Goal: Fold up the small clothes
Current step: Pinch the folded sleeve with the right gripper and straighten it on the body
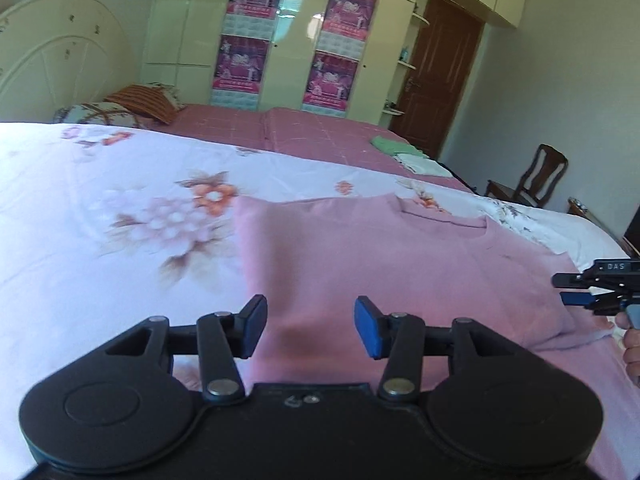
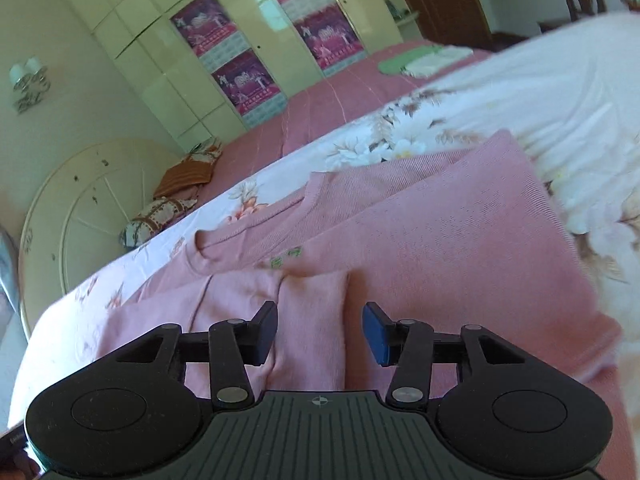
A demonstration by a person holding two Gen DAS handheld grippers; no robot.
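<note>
Hovering over the pink shirt (image 1: 400, 264), my left gripper (image 1: 310, 326) has its fingers (image 1: 367, 327) spread about halfway, with nothing between them and no pad touching the cloth. My right gripper (image 2: 319, 334) shows the same half-open stance above a folded sleeve (image 2: 312, 320), which lies free in the gap, unpinched. The shirt lies partly folded on the floral bedspread (image 1: 120, 208), collar pointing away from me. In the left view, the right gripper enters at the shirt's far edge.
</note>
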